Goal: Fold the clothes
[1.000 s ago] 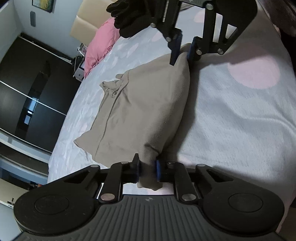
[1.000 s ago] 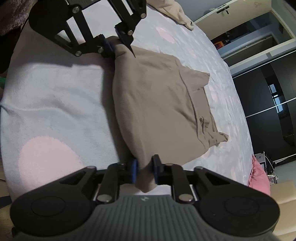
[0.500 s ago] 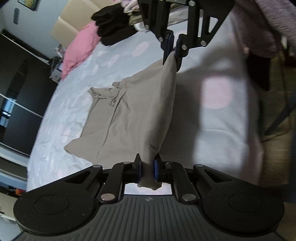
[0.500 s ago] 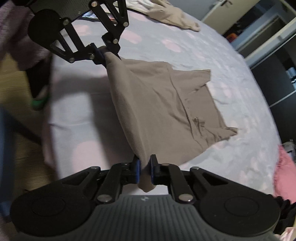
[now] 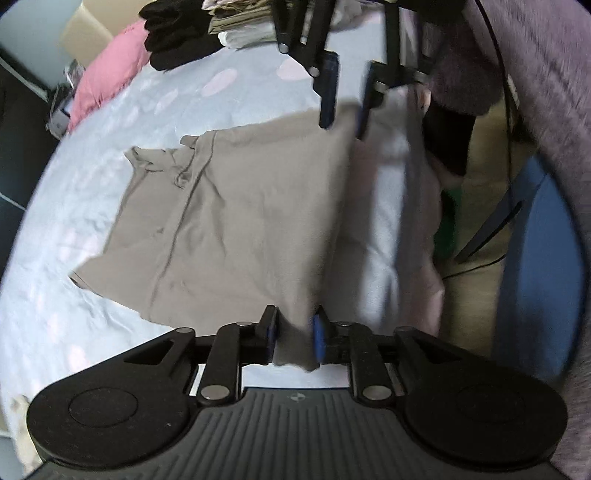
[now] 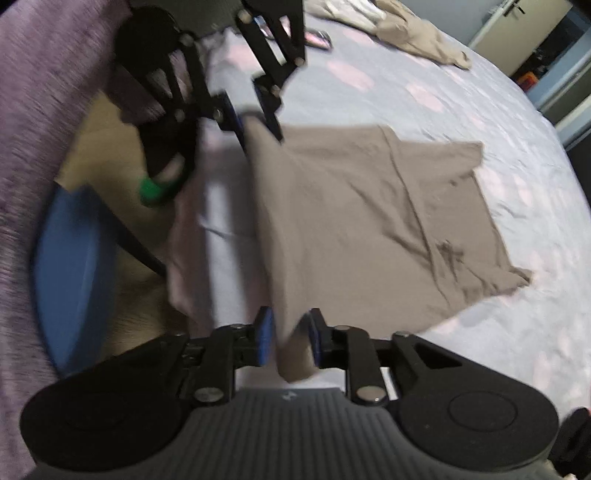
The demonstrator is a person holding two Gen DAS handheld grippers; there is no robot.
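A beige shirt lies spread flat on the light blue bedspread, collar toward the far side. Its near edge hangs over the bed's side. My left gripper holds its fingers apart, with one hem corner still loose between the blue pads. My right gripper is open too; the other hem corner droops in the gap and leaves space beside the left pad. Each gripper shows in the other's view: the right gripper and the left gripper.
A pink pillow and a pile of dark and pale clothes lie at the head of the bed. Another beige garment lies at the far end. A person's purple sleeve and a blue object are beside the bed.
The lifted hem has been pulled out toward the bed's edge and lowered, so the shirt now lies flat. Both grippers' fingers have widened around the corners they were pinching.
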